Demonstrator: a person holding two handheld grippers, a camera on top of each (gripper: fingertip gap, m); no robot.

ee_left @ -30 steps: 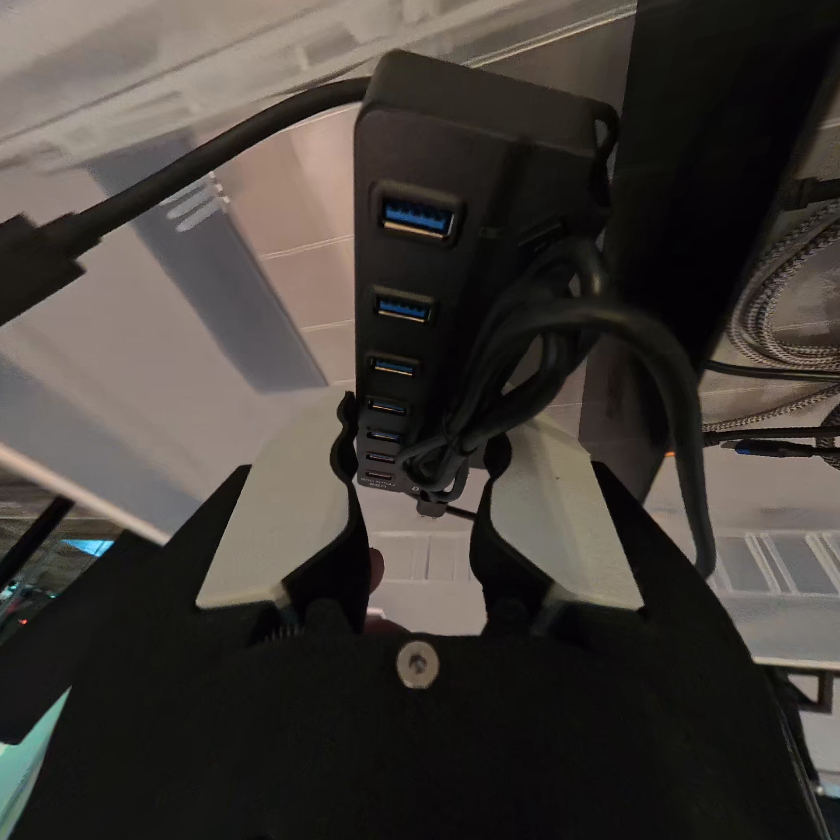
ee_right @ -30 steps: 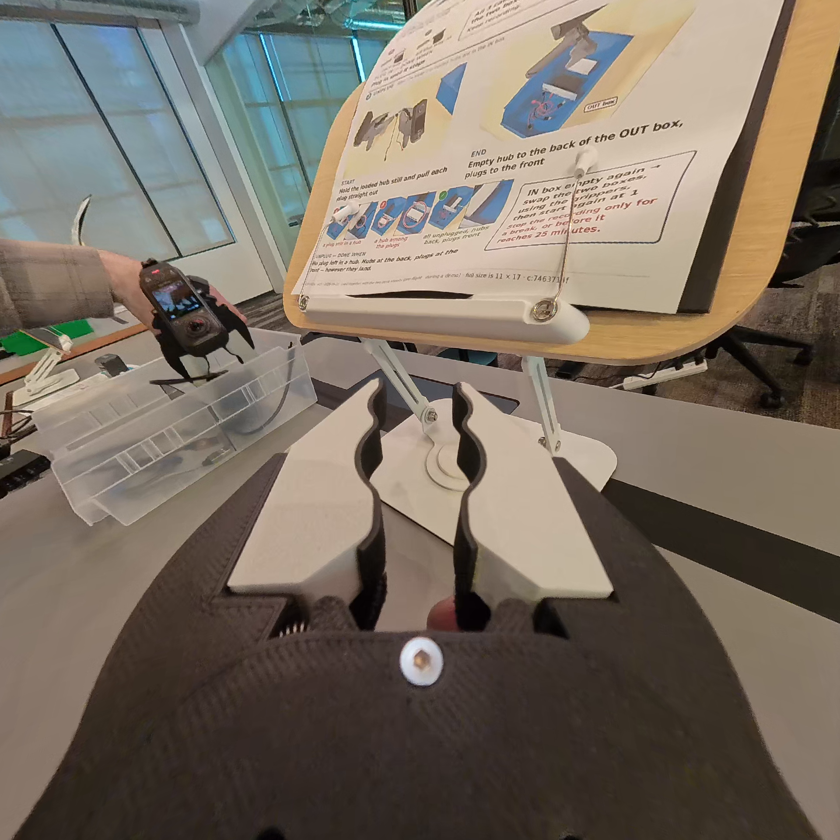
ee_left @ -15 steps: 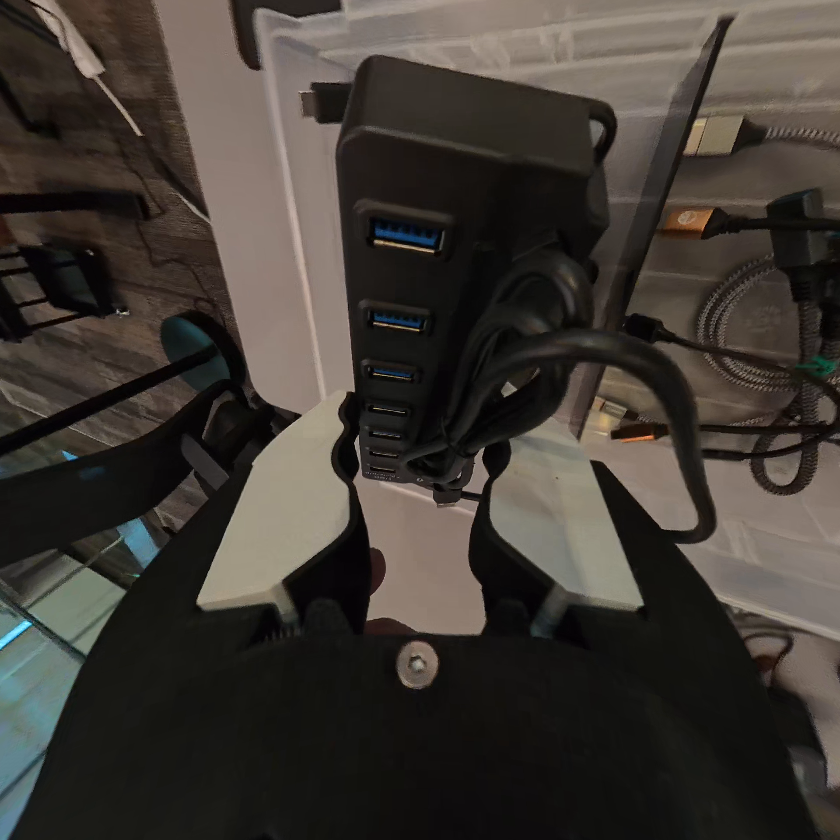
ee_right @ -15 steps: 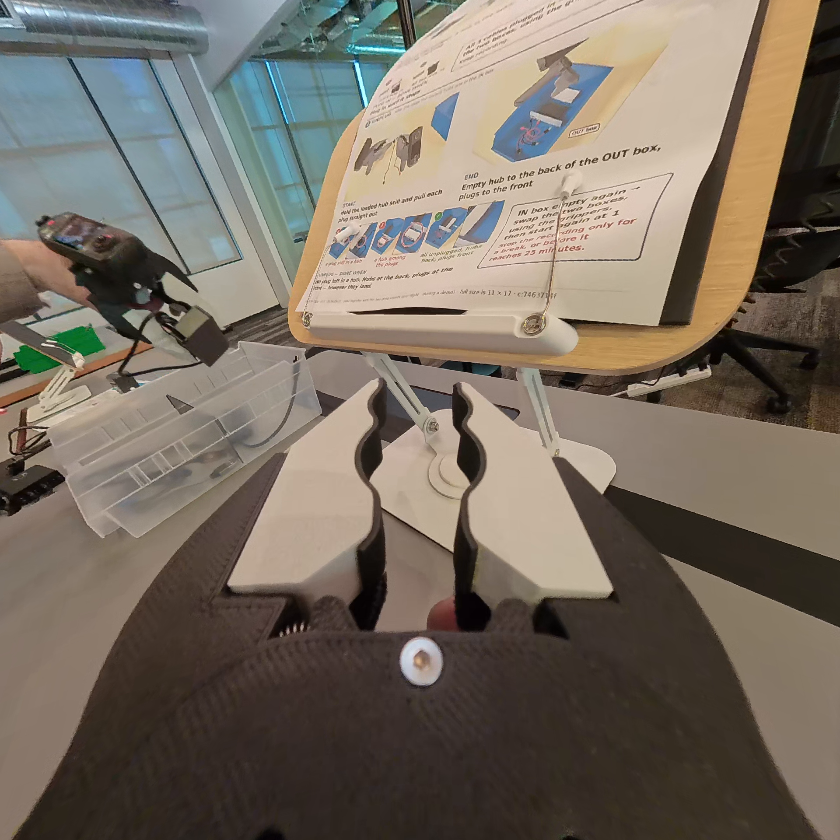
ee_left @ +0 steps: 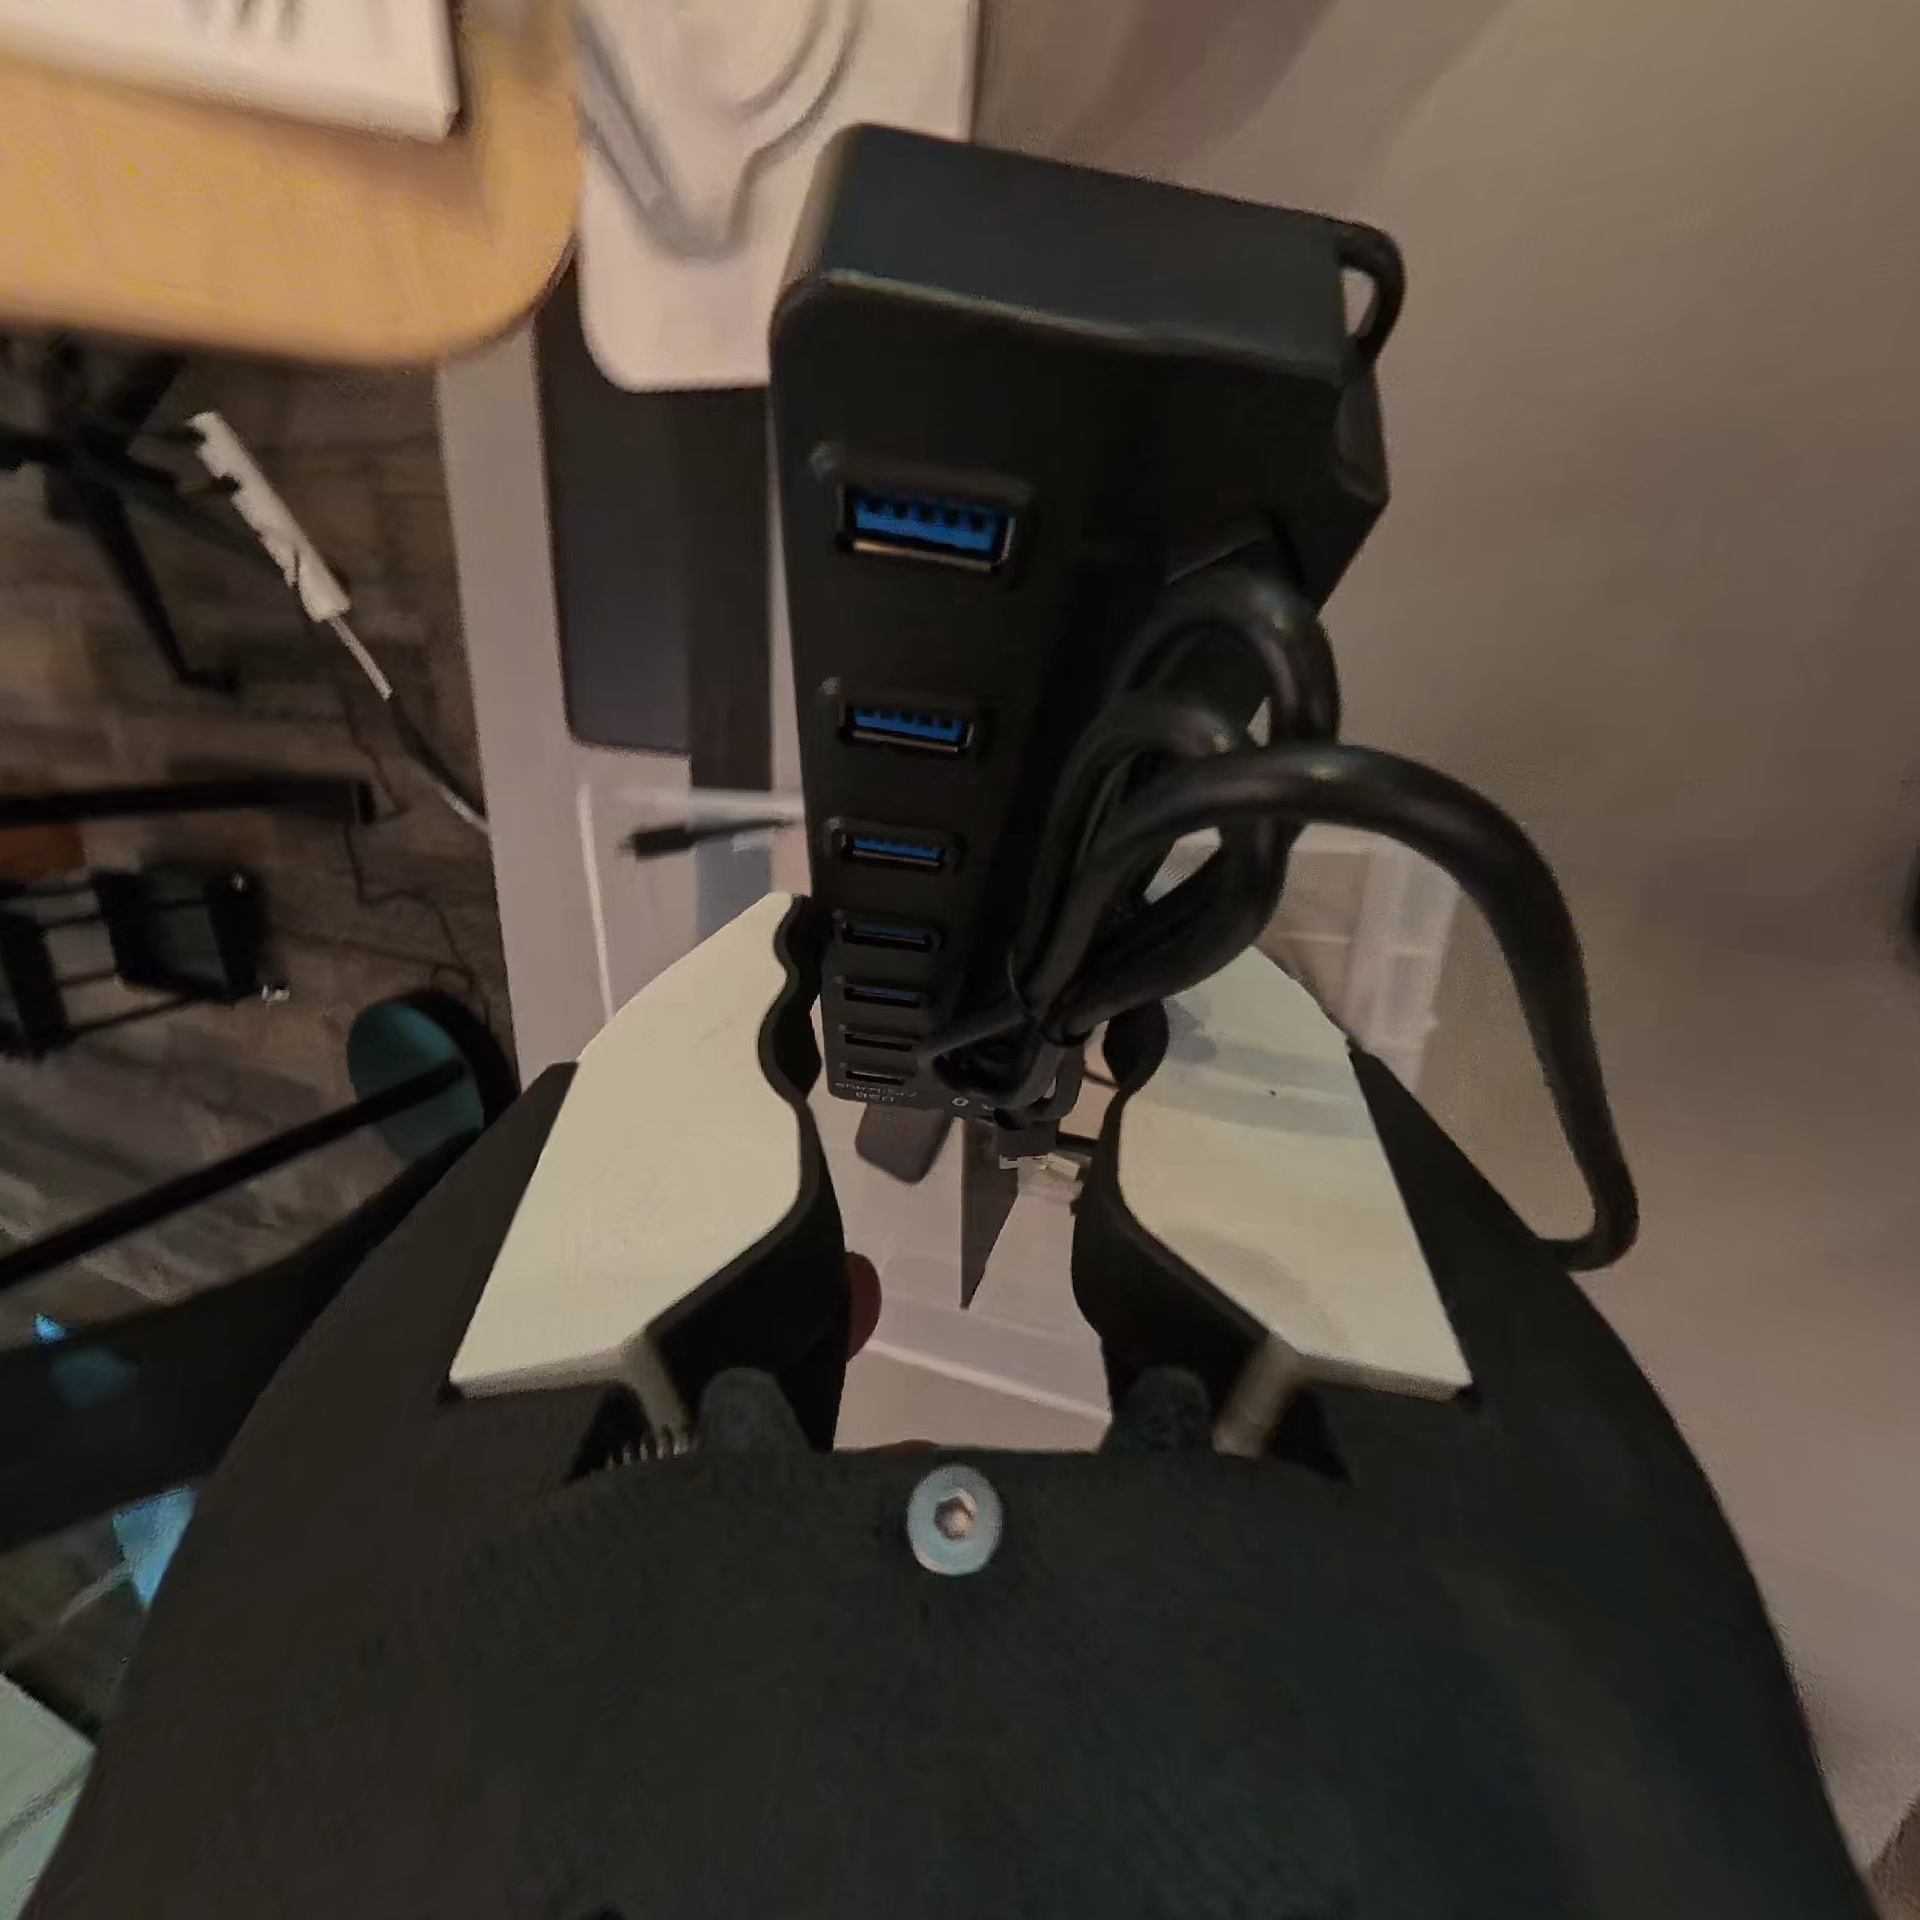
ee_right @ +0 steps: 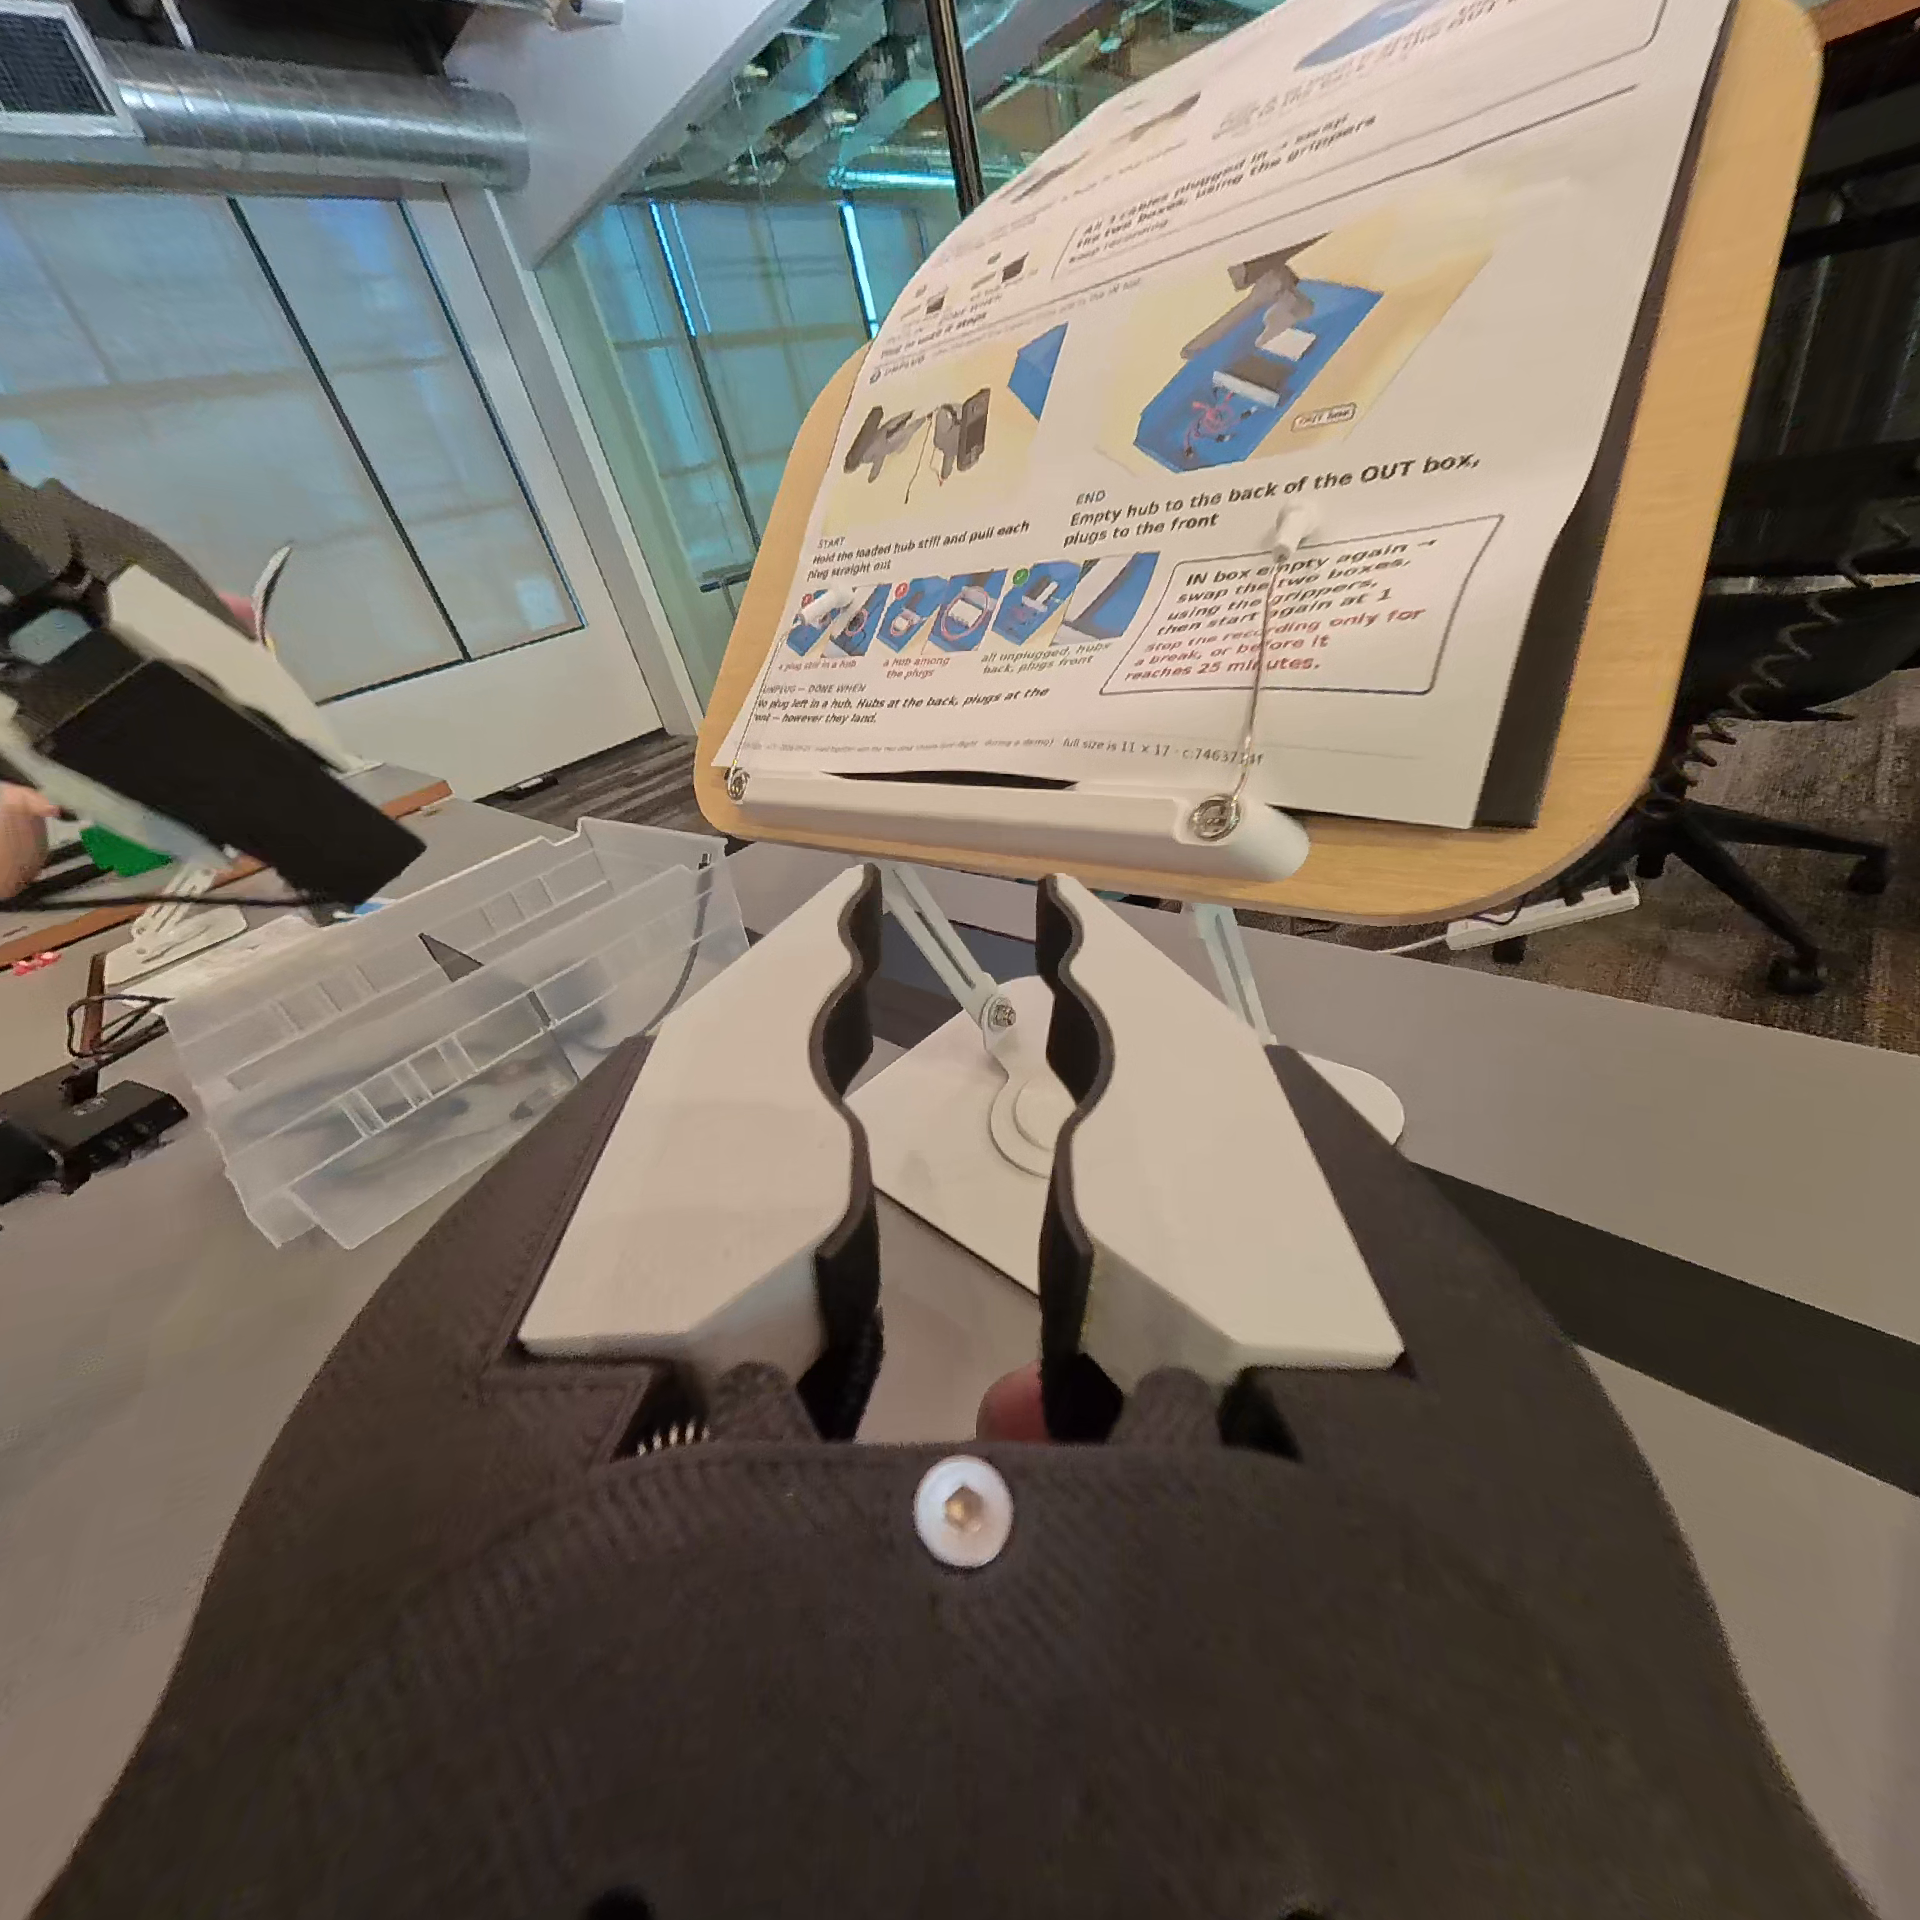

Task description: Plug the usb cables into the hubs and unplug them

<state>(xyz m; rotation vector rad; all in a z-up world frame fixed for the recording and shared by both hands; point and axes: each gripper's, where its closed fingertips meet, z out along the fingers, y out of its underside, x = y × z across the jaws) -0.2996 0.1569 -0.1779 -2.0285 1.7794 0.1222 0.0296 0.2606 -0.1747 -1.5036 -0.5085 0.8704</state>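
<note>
My left gripper (ee_left: 951,997) is shut on the lower end of a black USB hub (ee_left: 1039,416) and holds it in the air. The hub has a row of blue ports, all without plugs, and its own black cable (ee_left: 1174,831) is bundled against its side, with one loop sticking out to the right. In the right wrist view the same hub (ee_right: 208,769) shows blurred at the left edge, above the table. My right gripper (ee_right: 956,914) is open and empty, above the grey table (ee_right: 1558,1122) in front of the document stand.
A clear plastic bin (ee_right: 447,1018) holding cables sits on the table at the left. A wooden document stand with an instruction sheet (ee_right: 1247,520) stands straight ahead on a white base. Another black hub (ee_right: 83,1132) lies at the far left. Office chairs are behind the table. One gripper's finger ends stand about 35 cm off the other's.
My left gripper has carried the hub up from the clear bin and swung it toward the right gripper. The right gripper has stayed open and tilted up a little.
</note>
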